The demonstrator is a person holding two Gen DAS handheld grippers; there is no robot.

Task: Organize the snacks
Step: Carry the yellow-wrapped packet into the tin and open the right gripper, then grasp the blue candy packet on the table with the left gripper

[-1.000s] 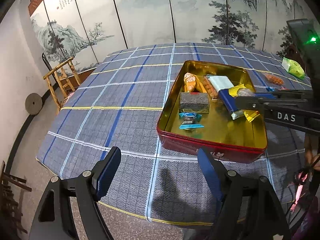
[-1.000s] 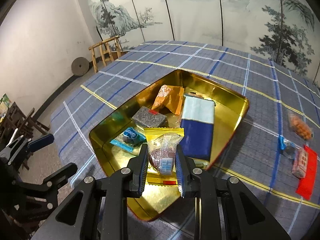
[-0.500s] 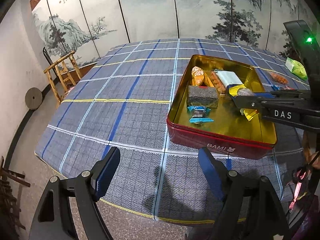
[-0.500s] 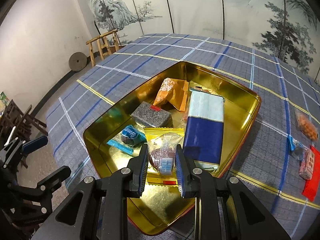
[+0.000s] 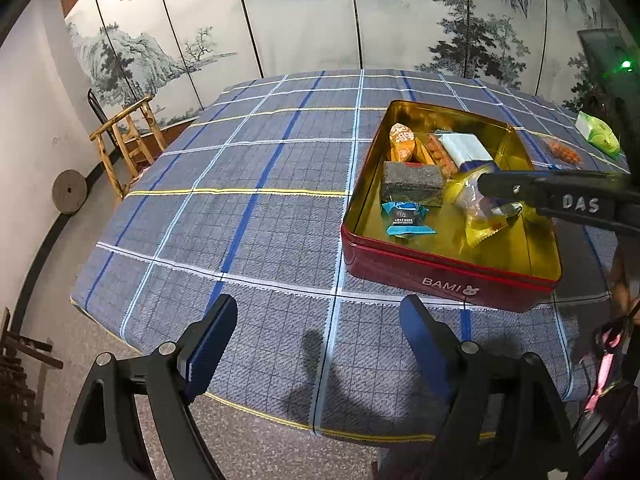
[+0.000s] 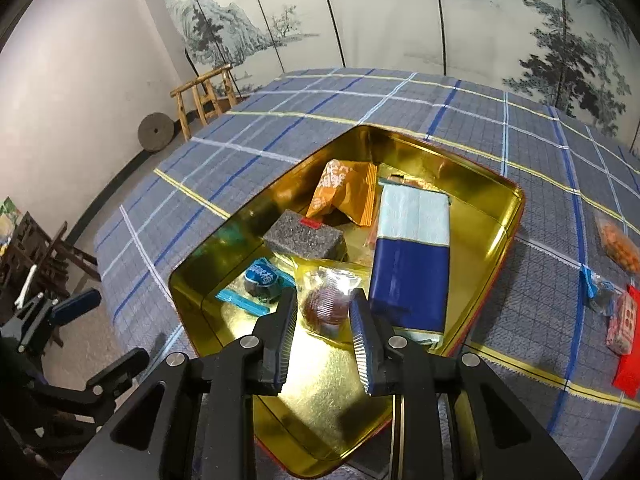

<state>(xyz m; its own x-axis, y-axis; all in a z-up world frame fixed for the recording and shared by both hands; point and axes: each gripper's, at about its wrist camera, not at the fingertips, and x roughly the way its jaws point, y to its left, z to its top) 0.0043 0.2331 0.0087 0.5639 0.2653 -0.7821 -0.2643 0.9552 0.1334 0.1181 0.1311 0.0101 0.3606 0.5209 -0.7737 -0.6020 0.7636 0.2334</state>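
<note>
Gold-lined and red outside, the tin [image 6: 508,216] sits on the plaid-covered desk [image 5: 248,200] and anchors everything here: the right tool [image 6: 325,312] hangs over the tin's near end, while the left tool [image 5: 316,332] waits off the tin's near left corner, above the cloth.

The step in hand looks like a release. The snack [image 6: 328,304], a dark round cake in a clear-and-yellow wrapper, lies between the right tool's fingers [image 6: 286,328], which stand parted wider than the pack. From the left camera the wrapper seems to droop onto the tin floor; whether a pad still touches it cannot be told. To finish well, the tool should open a little more and lift straight up, so the crinkly wrapper does not snag on the ribbed pads and ride out again. The bare gold floor nearest the camera is the safest exit path.

The left tool is spread wide and holds nothing.

Inside the tin, by size: a blue-and-white pack [image 6: 412,256] along the right wall, an orange pouch [image 6: 340,192] at the far end, a grey block [image 6: 306,236] at centre, a small blue candy [image 6: 262,280] by the left wall.

Outside the tin's right wall, several snacks [image 6: 620,320] remain on the cloth, so the sorting appears unfinished.
</note>
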